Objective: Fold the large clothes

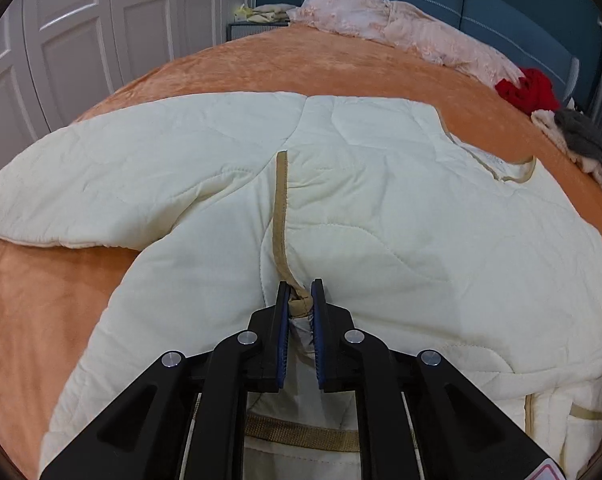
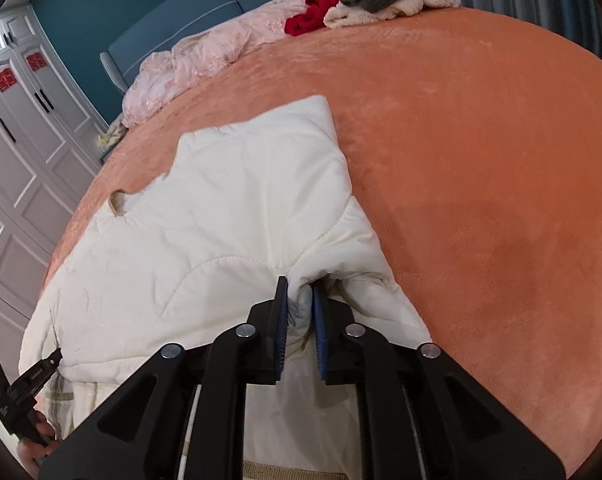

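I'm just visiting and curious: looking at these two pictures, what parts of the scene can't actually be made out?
- Cream jacket: its lower hem is hidden in both views, behind each claw's black frame.
- Jacket's right sleeve: cut off by the left wrist view's right edge.
- Cloth pinched in the left claw and right claw: the layer count is hidden by the pads.
- Red garment: bunched up, type unclear.
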Demonstrator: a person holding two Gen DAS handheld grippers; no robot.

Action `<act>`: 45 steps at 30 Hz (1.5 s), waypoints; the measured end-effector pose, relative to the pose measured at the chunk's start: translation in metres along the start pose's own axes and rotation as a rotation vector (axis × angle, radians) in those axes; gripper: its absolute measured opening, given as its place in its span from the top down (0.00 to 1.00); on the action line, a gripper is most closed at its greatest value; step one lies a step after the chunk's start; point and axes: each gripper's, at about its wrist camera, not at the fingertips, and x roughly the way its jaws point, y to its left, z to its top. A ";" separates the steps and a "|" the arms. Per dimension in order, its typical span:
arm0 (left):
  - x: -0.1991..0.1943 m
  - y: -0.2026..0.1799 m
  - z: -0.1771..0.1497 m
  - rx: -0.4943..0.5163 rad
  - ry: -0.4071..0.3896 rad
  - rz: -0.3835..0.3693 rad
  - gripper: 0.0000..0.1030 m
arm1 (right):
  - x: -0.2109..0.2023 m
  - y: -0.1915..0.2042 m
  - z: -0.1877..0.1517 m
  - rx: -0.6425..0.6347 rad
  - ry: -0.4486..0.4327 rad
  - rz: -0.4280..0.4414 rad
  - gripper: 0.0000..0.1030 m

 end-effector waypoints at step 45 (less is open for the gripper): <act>-0.030 0.043 0.007 -0.160 -0.057 -0.149 0.49 | 0.037 0.192 -0.101 -0.460 -0.018 0.012 0.79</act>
